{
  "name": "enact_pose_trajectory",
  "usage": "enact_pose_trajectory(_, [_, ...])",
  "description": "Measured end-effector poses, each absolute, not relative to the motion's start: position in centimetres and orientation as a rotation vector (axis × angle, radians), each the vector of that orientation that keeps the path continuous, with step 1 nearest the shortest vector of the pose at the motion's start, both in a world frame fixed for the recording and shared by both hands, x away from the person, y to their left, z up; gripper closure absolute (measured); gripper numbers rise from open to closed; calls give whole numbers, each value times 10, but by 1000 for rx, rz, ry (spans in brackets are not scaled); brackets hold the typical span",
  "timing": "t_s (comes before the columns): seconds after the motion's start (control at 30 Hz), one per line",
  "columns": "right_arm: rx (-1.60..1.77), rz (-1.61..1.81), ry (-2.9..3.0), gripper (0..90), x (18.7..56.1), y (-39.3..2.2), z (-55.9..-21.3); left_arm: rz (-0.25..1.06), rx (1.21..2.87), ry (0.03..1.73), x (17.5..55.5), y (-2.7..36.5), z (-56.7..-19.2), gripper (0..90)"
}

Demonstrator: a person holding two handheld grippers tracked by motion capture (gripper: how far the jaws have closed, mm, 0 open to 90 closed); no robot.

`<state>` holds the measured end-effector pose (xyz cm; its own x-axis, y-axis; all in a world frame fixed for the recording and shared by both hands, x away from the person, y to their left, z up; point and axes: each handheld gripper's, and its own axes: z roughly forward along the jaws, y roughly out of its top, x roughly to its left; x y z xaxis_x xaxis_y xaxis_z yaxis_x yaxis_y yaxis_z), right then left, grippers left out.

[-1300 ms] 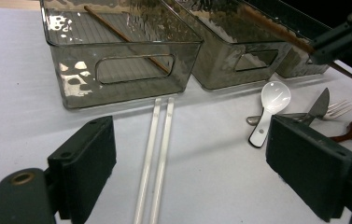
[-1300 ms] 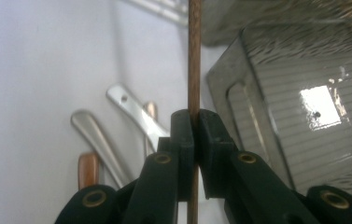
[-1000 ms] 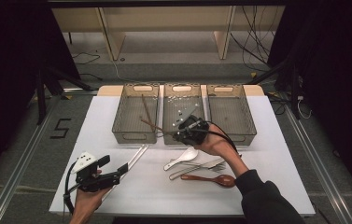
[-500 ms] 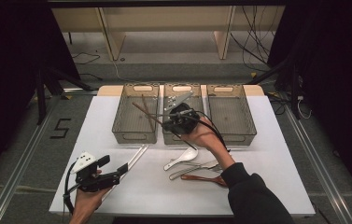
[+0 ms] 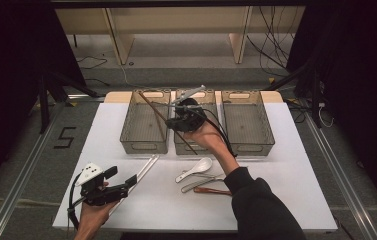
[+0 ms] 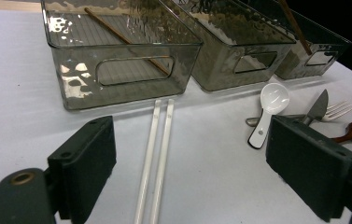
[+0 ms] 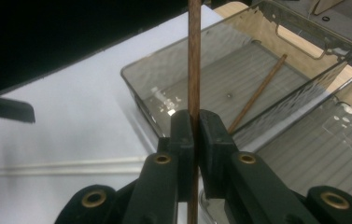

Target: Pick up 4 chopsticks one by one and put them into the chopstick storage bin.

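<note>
Fingers of our right gripper (image 7: 193,135) clamp a slender brown wooden chopstick (image 7: 193,56) above the ribbed smoky-plastic bin (image 7: 164,84); our left gripper (image 6: 187,158) gapes wide, empty, over two white chopsticks (image 6: 157,154).

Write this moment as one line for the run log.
right gripper: shut on brown chopstick | left gripper: open over white chopsticks
</note>
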<state>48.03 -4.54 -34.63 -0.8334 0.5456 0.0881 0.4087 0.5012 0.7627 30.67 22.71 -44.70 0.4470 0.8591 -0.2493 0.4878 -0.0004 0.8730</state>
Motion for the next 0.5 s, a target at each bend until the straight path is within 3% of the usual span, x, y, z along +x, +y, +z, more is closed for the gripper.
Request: enact_pose_trajectory(0.5, [977, 1327, 2487, 854, 502, -25, -341, 437, 1645, 1185, 307, 226, -447, 157])
